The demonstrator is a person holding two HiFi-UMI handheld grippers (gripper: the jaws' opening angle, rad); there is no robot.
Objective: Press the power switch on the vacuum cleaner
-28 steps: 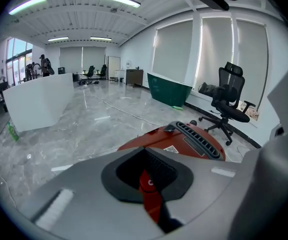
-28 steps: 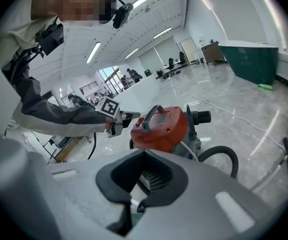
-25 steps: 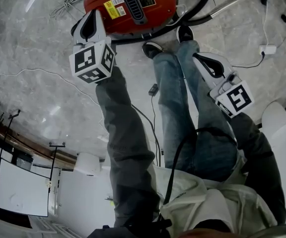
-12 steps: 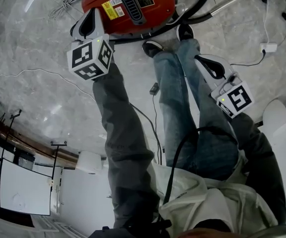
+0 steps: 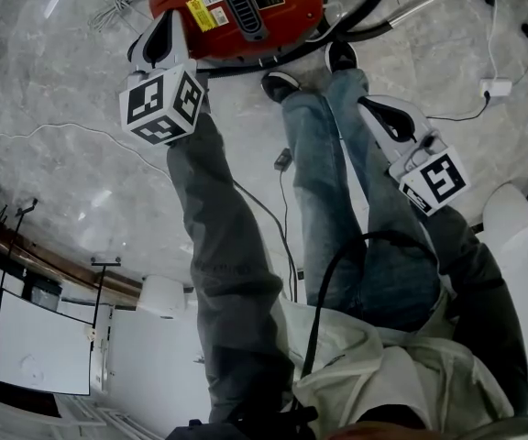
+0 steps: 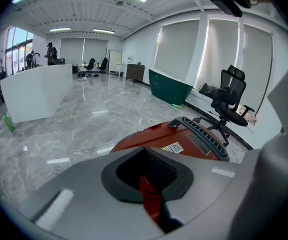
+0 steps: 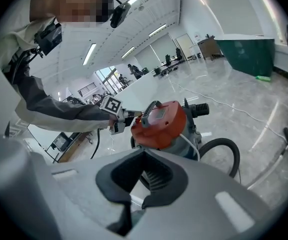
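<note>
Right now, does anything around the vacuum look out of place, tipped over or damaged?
Nothing looks damaged or spilled. The red vacuum cleaner stands upright, its hose looped beside it. Only loose cables stand out: one with a small black piece lies by the person's shoes, another runs to a white adapter.

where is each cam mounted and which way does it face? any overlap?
Head view: on the person's head, facing steeply down; shows sleeves, jeans, left hand-held gripper and right hand-held gripper, with the red vacuum cleaner below.
Left gripper view: on the left hand-held gripper, facing along its closed jaws over the vacuum cleaner's top.
Right gripper view: on the right hand-held gripper, facing the vacuum cleaner's side; torso and left sleeve show.
Shared: all three see the vacuum cleaner.
</note>
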